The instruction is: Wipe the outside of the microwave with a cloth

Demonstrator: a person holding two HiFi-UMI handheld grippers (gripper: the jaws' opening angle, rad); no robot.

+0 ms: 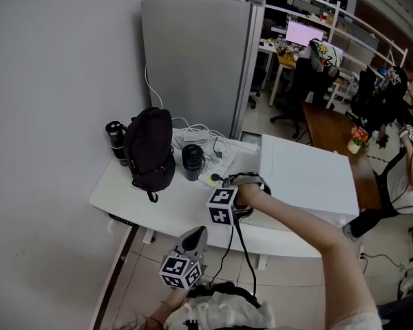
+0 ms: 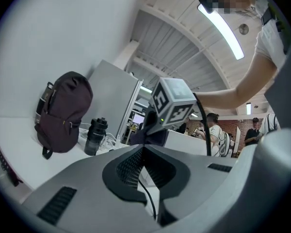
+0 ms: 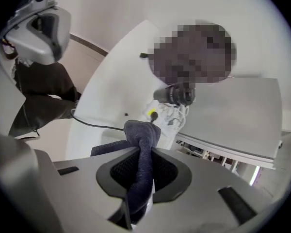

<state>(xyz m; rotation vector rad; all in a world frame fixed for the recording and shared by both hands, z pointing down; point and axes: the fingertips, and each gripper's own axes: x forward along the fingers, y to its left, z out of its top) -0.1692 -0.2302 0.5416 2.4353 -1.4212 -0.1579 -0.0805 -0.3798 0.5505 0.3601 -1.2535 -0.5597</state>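
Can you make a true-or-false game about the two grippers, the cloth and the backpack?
1. The right gripper is squeezing a dark blue cloth. True.
2. The left gripper holds a cloth too. False: its jaws are together with nothing between them.
3. The black backpack stands on the white table. True.
4. The cloth is up on top of the grey cabinet. False: the right gripper holds it low down, by the near corner of the white microwave.
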